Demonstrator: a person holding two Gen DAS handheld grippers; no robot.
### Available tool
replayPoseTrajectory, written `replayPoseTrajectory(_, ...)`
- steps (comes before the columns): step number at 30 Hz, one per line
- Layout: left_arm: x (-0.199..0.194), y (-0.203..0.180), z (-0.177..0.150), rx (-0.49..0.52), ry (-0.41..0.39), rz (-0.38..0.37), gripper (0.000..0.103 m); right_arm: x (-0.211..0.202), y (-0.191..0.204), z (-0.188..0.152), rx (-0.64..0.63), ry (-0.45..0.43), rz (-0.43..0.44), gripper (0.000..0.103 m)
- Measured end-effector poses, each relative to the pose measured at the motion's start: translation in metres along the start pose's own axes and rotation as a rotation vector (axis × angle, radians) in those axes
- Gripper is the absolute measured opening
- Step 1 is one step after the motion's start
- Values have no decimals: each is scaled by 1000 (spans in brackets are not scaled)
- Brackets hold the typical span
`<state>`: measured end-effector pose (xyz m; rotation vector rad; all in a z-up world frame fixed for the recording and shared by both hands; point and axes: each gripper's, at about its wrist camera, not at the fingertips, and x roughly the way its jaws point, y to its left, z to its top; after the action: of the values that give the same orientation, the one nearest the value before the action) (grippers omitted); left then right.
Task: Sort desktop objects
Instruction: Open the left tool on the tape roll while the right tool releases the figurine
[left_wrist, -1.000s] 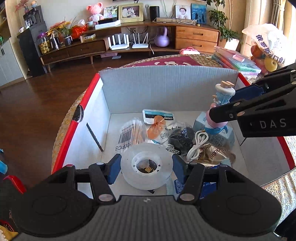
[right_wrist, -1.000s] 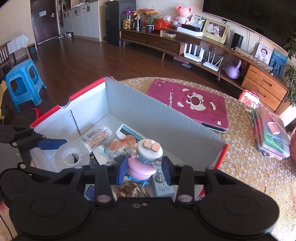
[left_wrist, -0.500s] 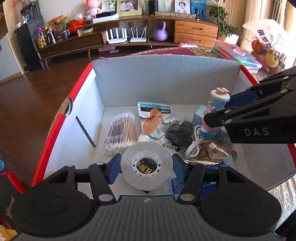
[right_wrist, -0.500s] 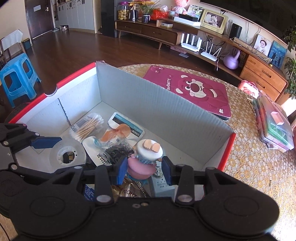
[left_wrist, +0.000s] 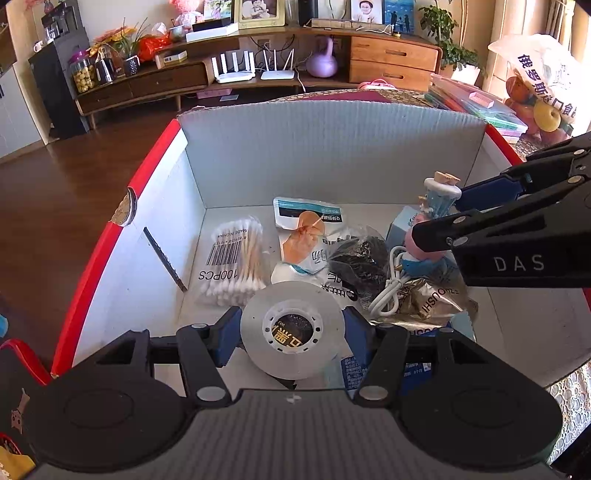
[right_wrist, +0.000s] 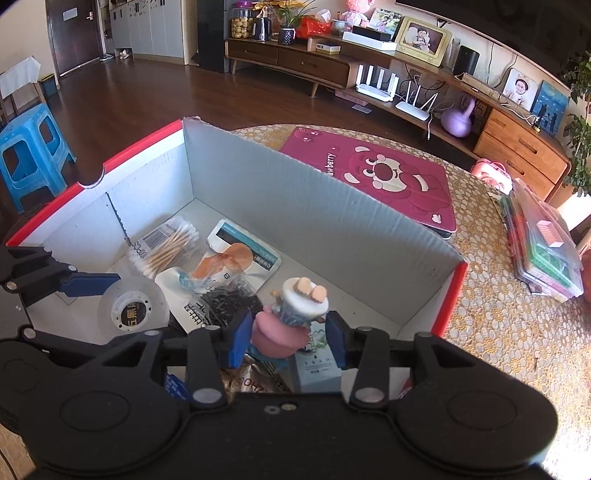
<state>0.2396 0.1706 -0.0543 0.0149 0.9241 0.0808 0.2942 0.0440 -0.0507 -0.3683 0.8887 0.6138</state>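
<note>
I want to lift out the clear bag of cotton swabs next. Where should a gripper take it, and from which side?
Grip the clear bag of cotton swabs across its narrow middle, from above. It lies flat on the box floor, sticks parallel, so jaws should close across the sticks.

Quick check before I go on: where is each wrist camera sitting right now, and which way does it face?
Left wrist: behind the left gripper, facing down into the cardboard box; its fingers hold the tape spool; the right gripper enters from the right.
Right wrist: behind the right gripper, over the box's right end, gripping the figurine; the left gripper shows left.
Shared: box, cotton swabs, spool, figurine.
</note>
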Motion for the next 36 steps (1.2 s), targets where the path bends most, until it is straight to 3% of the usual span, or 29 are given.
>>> replayPoseTrajectory(2,-1,-1,0,-3,2,-4,67,-4,-2,-2,10,-14,-2,67)
replayPoseTrajectory(3,-2,-1,0,-3,1,-8,69,-5,-3,-2,11,-19,-7,68)
replayPoseTrajectory(36,-65,-16,-4,-27,-48,-36,72,-93,-7,-32,-22,-115,-3,68)
